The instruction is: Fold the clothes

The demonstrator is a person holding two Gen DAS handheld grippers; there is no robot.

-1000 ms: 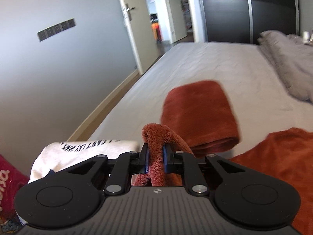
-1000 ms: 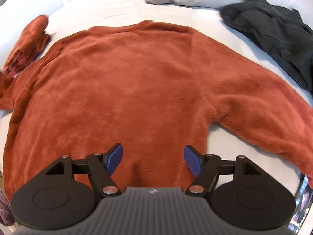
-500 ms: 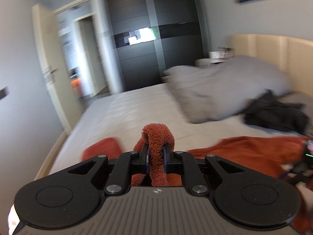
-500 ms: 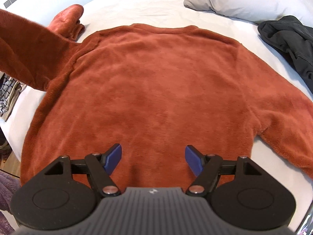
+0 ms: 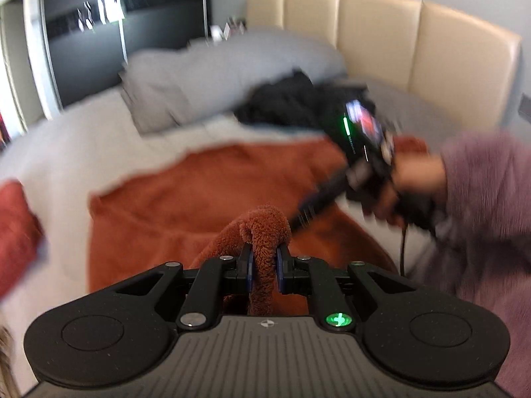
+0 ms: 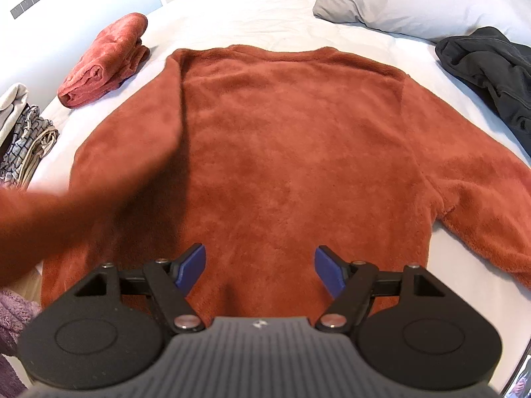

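**Bring the sleeve across the body and lay it flat**

The sweater (image 6: 298, 152) lies spread on the bed (image 6: 265, 10), back up, collar toward the pillow (image 6: 415, 3). The left gripper (image 5: 264, 267) has its fingers clamped on the cuff (image 5: 264, 229) of the left sleeve (image 6: 99, 179), which is lifted off the bed and hangs over the body, blurred in the right view. The right gripper (image 6: 260, 267) hovers over the hem with its fingers wide apart, holding nothing.

To do this well, I would carry the cuff straight across so the fold falls at the shoulder seam, not into the chest. Keep the sleeve taut enough to avoid bunching in the thick fleece. The free gripper could press the body down near the hem so it does not drag. Let go only once the sleeve rests flat. The right sleeve (image 6: 481, 205) is not yet folded.
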